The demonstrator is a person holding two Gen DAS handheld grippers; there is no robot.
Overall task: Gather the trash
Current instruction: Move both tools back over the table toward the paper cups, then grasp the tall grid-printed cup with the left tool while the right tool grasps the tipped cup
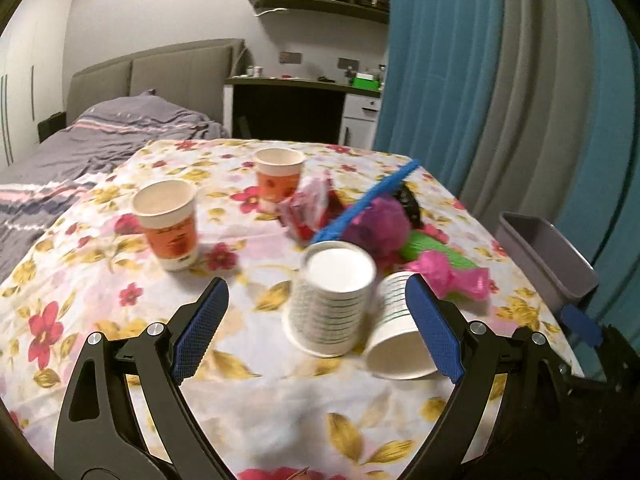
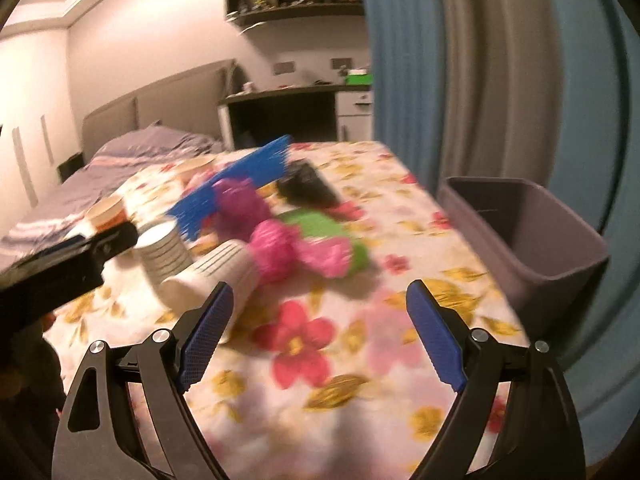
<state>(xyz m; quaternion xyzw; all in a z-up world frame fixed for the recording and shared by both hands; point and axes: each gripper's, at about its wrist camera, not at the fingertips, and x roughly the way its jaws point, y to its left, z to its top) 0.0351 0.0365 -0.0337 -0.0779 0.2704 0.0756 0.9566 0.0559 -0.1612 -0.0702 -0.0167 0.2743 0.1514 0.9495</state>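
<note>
Both the left tongs (image 1: 316, 324) and right tongs (image 2: 320, 332) gape apart, empty. The tipped paper cup (image 1: 394, 332) lies near the bench's front edge (light, easily crushed); grip its rim gently.

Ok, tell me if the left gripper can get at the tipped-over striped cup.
Probably yes. The left gripper is open, and the tipped striped cup lies by its right finger, rim toward it; only the upside-down striped cup crowds its left side.

Dim warm indoor light, heavy motion blur, fisheye edge warp, dark corners
</note>
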